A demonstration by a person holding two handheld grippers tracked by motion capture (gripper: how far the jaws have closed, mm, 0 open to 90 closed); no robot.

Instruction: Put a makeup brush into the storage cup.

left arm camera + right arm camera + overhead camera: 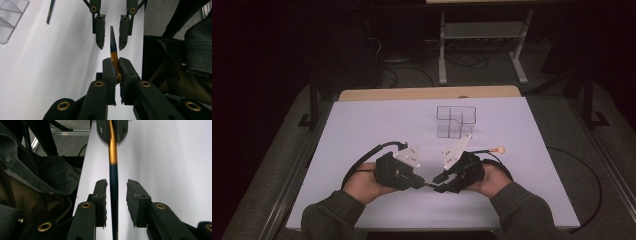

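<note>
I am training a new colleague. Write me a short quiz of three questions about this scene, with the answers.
1. True or false: the left tool is shut on the blue-and-gold stick.
2. The right tool has its pads: A pressing the stick; B apart, with the stick between them; C closed on nothing.
3. What stands on the table beyond both tools?

Key: 1 true. 2 B. 3 The clear box.

Ahead of me a clear plastic compartment box [455, 120] stands on the white table sheet [362, 130]; a small round wooden-coloured knob [500, 149] lies nearer.
</note>
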